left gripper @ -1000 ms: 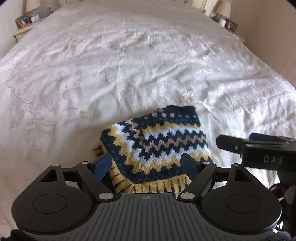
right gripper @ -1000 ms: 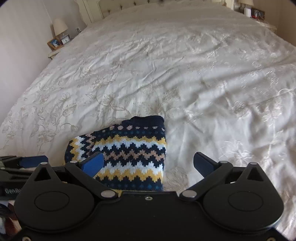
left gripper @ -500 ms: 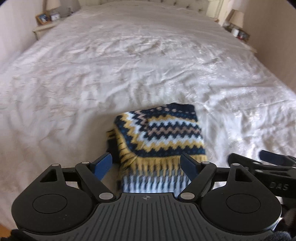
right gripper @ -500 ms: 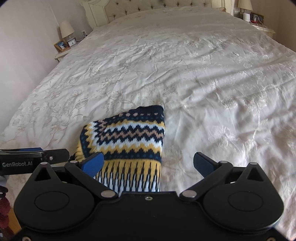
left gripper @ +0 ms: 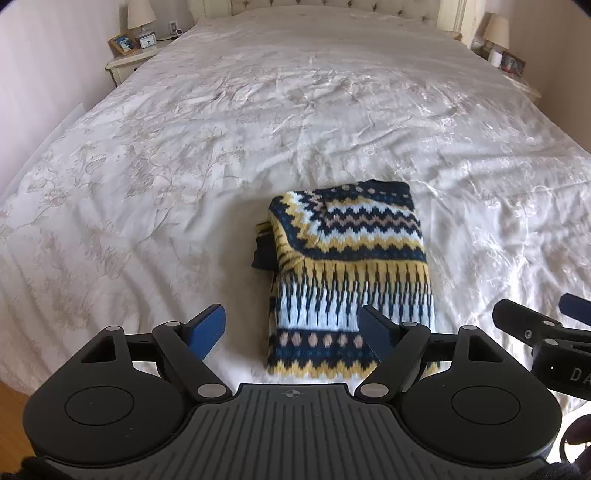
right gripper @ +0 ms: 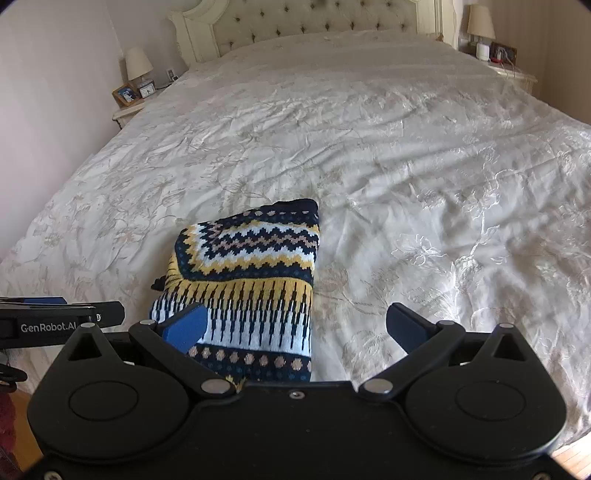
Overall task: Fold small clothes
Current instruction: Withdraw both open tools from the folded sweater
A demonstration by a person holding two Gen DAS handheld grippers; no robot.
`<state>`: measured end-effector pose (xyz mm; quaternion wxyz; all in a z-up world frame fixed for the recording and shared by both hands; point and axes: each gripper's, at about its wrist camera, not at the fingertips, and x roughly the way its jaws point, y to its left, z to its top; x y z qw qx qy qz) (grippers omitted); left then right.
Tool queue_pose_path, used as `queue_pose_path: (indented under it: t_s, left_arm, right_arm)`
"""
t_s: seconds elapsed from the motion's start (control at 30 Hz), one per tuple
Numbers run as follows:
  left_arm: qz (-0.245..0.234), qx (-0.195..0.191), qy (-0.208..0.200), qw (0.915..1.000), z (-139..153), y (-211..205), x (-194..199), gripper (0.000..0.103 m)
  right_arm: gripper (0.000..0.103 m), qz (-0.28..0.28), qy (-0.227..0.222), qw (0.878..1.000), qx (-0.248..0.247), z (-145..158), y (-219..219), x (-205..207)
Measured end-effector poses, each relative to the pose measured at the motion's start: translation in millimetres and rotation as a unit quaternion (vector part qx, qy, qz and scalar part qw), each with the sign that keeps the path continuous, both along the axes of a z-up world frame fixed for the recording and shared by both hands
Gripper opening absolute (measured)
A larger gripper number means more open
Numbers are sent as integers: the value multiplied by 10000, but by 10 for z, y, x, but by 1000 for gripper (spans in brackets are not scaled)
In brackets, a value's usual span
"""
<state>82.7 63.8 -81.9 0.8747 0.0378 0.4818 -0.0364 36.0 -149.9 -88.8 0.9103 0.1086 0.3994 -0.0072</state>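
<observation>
Left wrist view: folded patterned knit sweater point(left gripper: 351, 273) is seen right of frame centre, laid flat on the white bedspread point(left gripper: 258, 129), navy collar end toward the upper frame, hem toward the lower edge. Left gripper point(left gripper: 291, 326) is held above the lower part of the sweater, jaws spread wide, nothing clamped; its right finger overlaps the hem in the picture, contact cannot be told. Right gripper point(left gripper: 546, 325) is seen at the right edge, beside the sweater, apart from it.

Right wrist view: sweater point(right gripper: 251, 273) is placed left of centre. Right gripper point(right gripper: 295, 325) is parted wide and empty, left blue pad point(right gripper: 184, 325) over the sweater's lower left part. Left gripper point(right gripper: 59, 314) is seen at the left edge. Headboard point(right gripper: 314, 22) is shown at top, nightstand with lamp point(right gripper: 138, 66) at upper left.
</observation>
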Motion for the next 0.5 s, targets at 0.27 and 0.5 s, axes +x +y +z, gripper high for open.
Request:
queue_pose_path:
  t_s: [0.27,0.5]
  left_arm:
    - [82,83,16,9999,52,24,-195,78]
    - [-35,-88,107,9999,56,68,-287,76]
  right_arm:
    - [103,14,-130,9998,-169,72,121,-191]
    - [103,-54,-166,9996,-209,103,151,-264]
